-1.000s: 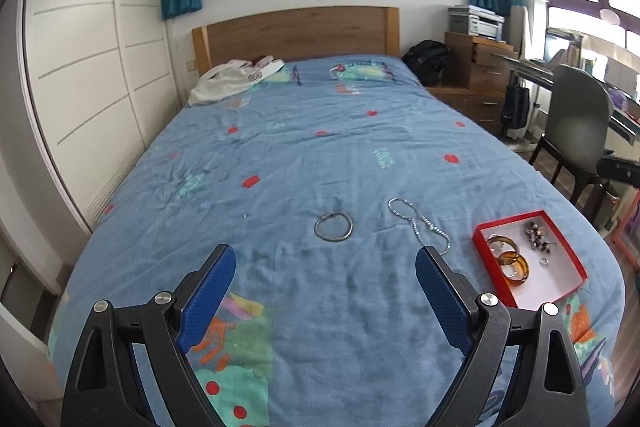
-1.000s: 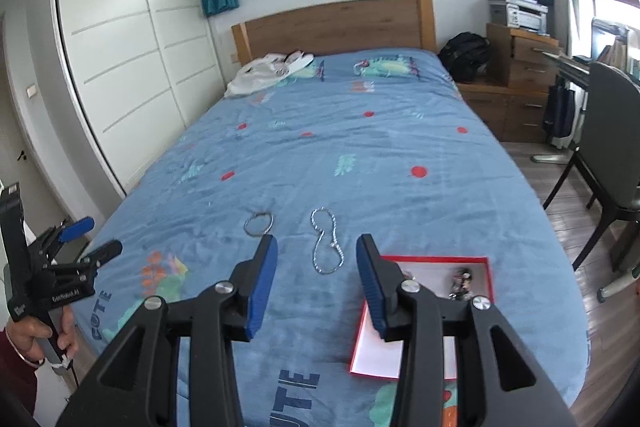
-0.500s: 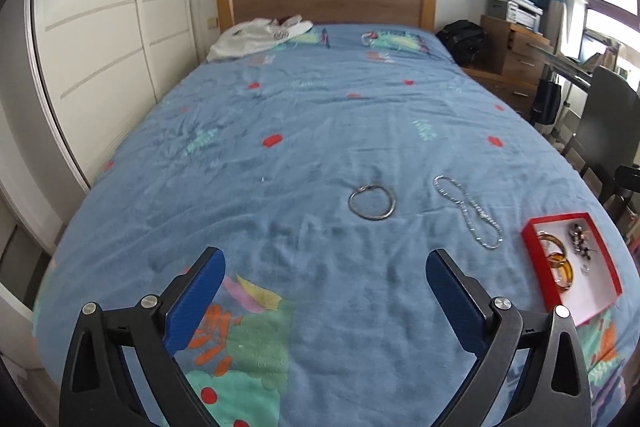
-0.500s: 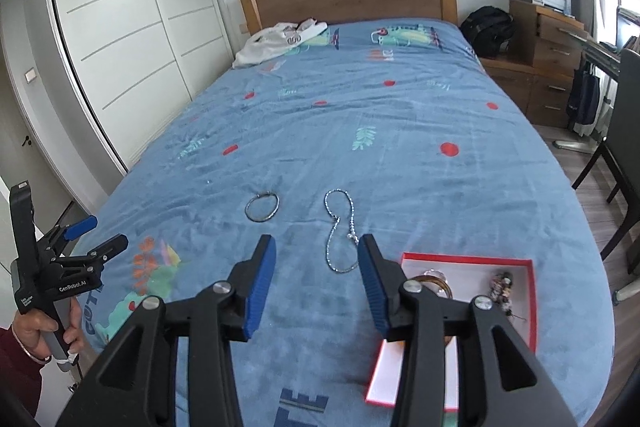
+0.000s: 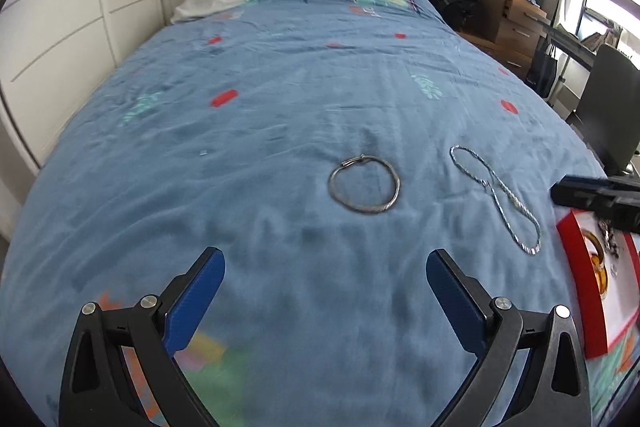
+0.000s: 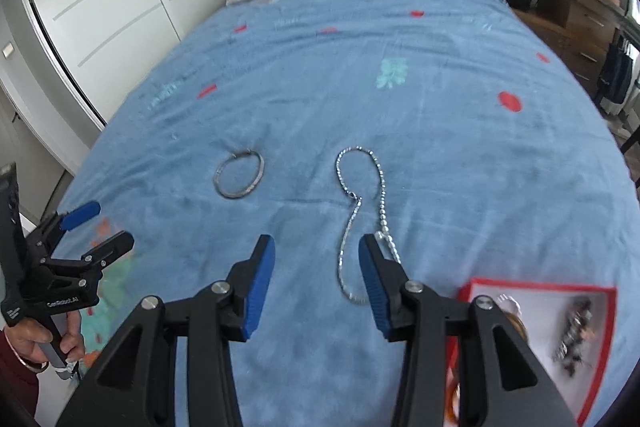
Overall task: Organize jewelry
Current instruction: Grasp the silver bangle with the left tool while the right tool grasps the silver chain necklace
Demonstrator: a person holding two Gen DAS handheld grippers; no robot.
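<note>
Left gripper (image 5: pixel 322 285) wide open, holds nothing, hangs over blue bedspread (image 5: pixel 280 115). Silver ring bangle (image 5: pixel 363 184) lies flat on bed, ahead of its fingers, not touching. Right gripper (image 6: pixel 316 269) part open, holds nothing. Silver chain (image 6: pixel 362 211) lies in long loop on bed; near end sits between right fingers, right fingertip (image 6: pixel 370 253) just beside it. Red tray (image 6: pixel 608 311) at right holds amber rings and bead bunch.

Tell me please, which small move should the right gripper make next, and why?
Probably lower the right gripper onto the silver chain and close. Its jaws are open and empty, the chain's lower strand lies between its fingertips, and the red tray sits just beside it.
</note>
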